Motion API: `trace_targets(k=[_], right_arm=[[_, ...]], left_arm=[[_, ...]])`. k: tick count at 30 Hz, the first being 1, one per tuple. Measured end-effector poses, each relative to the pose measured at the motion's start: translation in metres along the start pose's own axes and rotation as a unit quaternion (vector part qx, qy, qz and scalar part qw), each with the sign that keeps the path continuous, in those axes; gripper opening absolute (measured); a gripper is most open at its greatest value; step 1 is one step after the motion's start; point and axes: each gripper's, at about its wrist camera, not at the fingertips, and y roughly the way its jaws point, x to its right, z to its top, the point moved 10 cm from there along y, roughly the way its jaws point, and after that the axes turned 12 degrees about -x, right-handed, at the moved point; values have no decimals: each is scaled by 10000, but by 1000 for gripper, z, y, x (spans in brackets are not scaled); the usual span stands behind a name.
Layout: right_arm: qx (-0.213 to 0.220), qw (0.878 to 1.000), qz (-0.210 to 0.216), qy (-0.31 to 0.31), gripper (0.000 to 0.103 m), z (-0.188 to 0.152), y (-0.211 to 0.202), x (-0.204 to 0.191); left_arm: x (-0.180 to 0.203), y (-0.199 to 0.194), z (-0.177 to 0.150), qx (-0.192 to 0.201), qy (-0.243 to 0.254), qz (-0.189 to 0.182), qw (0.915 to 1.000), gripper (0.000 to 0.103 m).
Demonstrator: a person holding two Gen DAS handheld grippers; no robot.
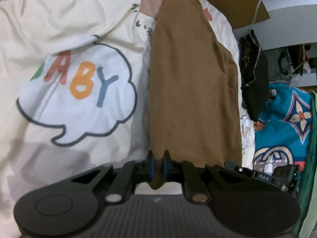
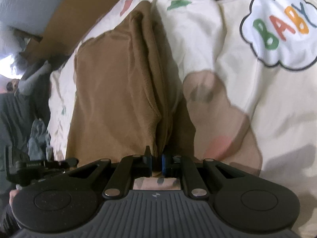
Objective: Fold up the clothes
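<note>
On bedsheet (image 1: pixel 59 29): both grippers pinch brown garment (image 1: pixel 190 79) edge.

black claw (image 1: pixel 158 165), blue pads (image 2: pixel 164 163), ribbed grey base

L gripper (image 1: pixel 158 163) jaws pinching the near edge of brown garment (image 1: pixel 190 83), lying stretched along cream "BABY" bedsheet (image 1: pixel 69 29) twd bed's far edge.
</note>
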Motion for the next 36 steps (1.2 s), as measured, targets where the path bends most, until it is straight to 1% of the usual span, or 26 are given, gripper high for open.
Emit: trace_targets(k=[7, 12, 14, 16, 17, 19, 20, 21, 22, 23, 25, 27, 31, 33, 36], right_arm=[[-383, 9992, -45, -47, 7, -23, 3, -4], [-725, 9972, -125, -124, 6, -46, 5, -7], [-805, 9964, -113, -242, 7, -53, 4, -12], [-853, 9955, -188, -358, 7, -57, 5, -14], [-868, 9950, -321, -386, 8, -58, 6, -12], [-896, 9936, -590, -364, 12, -57, 8, -5], [-908, 9930, -663, -353, 13, -56, 8, -3], [-892, 9927, -715, -384, 16, -55, 6, -3], [-841, 9924, -759, -486, 26, -53, 2, -5], [-785, 9917, -816, -606, 43, -51, -2, -7], [-663, 9916, -823, -748, 50, -46, -12, -13], [-508, 9920, -808, -830, 50, -37, -22, -18], [-161, 9898, -1001, -999, 51, -10, -36, -24], [-42, 9898, -1027, -988, 51, 3, -41, -26], [90, 9903, -1004, -960, 51, 18, -43, -32]], left_arm=[[-4, -1, -17, -220, 37, 111, 9997, 9], [-7, -7, -37, -422, 88, 222, 9988, 8], [-7, -9, -43, -457, 146, 293, 9984, 9], [-9, -7, -45, -468, 200, 390, 9979, 9], [-9, -6, -45, -474, 226, 439, 9977, 10], [-9, -3, -42, -490, 224, 613, 9967, 19], [-10, -4, -42, -456, 260, 764, 9957, 25], [-13, -8, -46, -425, 330, 888, 9946, 28], [-12, -11, -46, -414, 381, 920, 9942, 36], [-11, -13, -46, -403, 432, 946, 9938, 45], [-9, -21, -42, -308, 449, 969, 9938, 52], [-9, -29, -34, -181, 467, 1049, 9932, 52], [-2, -39, -9, 69, 529, 1095, 9925, 52], [5, -44, 2, 199, 642, 1171, 9908, 52], [17, -51, 21, 404, 730, 1136, 9900, 52]])
